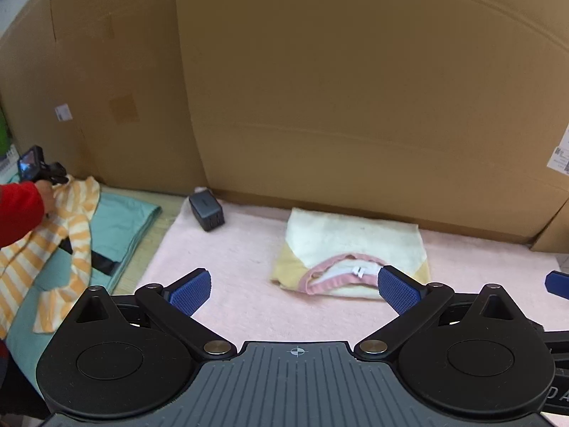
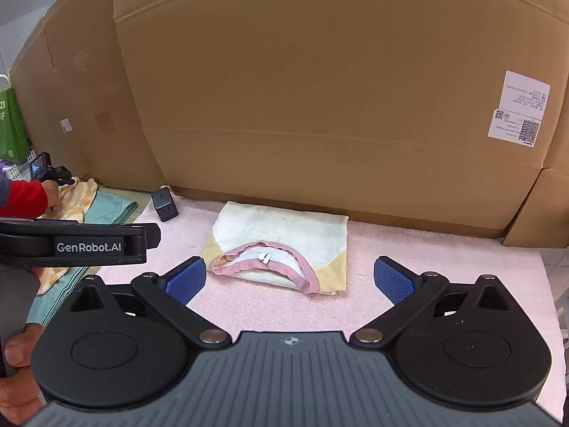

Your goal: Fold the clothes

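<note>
The cream top lies folded; both my tools, left and right, hang apart, empty; next I fetch another garment.

Folded cream-and-yellow garment, pink collar showing, apparently lies flat on pink mat.

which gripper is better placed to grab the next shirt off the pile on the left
Left, probably. The left gripper is open, and the striped shirt on the teal cloth lies on its side; the right gripper is farther.
</note>
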A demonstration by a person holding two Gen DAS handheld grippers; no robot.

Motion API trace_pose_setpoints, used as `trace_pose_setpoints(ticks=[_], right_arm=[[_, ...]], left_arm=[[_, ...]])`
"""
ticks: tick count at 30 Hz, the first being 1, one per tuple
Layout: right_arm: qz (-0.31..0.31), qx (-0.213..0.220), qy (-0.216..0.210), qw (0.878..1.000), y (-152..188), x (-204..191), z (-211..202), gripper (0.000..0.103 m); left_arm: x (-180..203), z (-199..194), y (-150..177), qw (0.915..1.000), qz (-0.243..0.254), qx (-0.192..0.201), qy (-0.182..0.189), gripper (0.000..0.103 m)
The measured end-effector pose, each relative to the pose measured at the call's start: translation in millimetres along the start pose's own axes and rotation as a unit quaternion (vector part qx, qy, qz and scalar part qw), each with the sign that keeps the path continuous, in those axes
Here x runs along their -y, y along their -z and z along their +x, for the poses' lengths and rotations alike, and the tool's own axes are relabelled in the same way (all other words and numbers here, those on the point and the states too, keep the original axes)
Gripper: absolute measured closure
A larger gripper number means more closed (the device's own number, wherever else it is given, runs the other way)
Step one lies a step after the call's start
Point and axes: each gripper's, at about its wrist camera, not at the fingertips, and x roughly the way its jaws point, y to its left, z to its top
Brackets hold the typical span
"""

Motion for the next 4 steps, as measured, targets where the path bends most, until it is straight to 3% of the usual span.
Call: trace_pose_setpoints(ticks=[4], right_arm=[[0.004,-0.003,0.0,1.0,1.0,0.4,0.6,0.002]], left_arm=[[-0.4,-3.5,-2.6,0.9999,0.003,0.016,0.006,0.0]])
